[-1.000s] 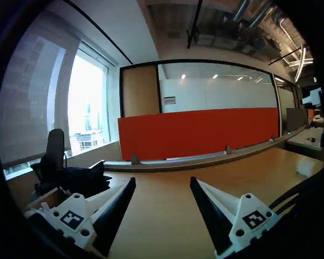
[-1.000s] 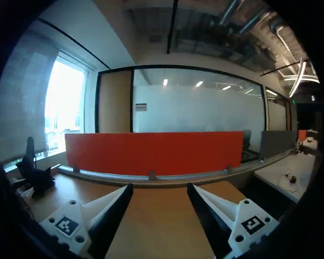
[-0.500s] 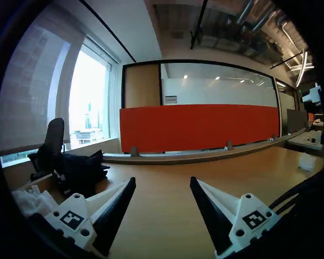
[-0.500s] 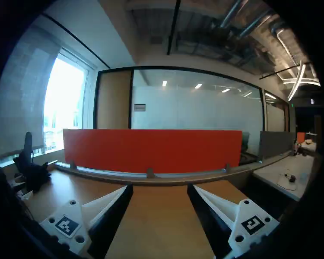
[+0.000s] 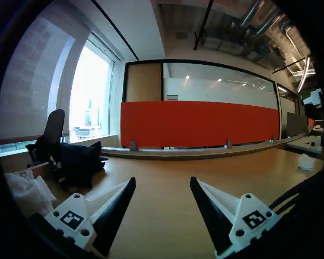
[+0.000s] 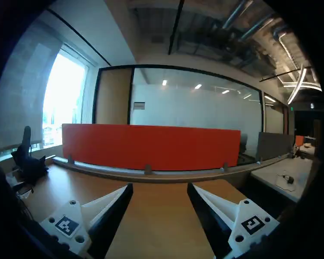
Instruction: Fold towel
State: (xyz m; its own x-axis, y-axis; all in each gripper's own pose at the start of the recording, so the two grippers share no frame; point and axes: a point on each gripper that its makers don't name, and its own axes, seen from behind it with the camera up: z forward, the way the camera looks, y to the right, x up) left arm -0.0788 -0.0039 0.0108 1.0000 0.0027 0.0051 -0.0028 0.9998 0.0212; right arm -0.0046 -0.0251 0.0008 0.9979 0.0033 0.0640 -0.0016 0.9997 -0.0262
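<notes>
A crumpled white cloth (image 5: 27, 193), likely the towel, lies at the far left edge of the wooden desk (image 5: 162, 172) in the left gripper view, beside my left finger. My left gripper (image 5: 162, 179) stands open over bare desk, nothing between its fingers. In the right gripper view my right gripper (image 6: 160, 186) is likewise open above the wooden desk (image 6: 160, 216) with an empty gap. A small white bundle (image 5: 307, 162) sits at the far right of the desk in the left gripper view.
A black bag (image 5: 77, 164) lies on the desk left of centre, with an office chair (image 5: 52, 134) behind it. An orange divider (image 5: 198, 124) runs along the desk's far edge. The right gripper view has the bag (image 6: 30, 164) far left and another desk (image 6: 287, 179) right.
Both views have shifted so the divider and desk edge sit higher and more level. The white cloth has come into sight at the left of the left gripper view. Both grippers stay open.
</notes>
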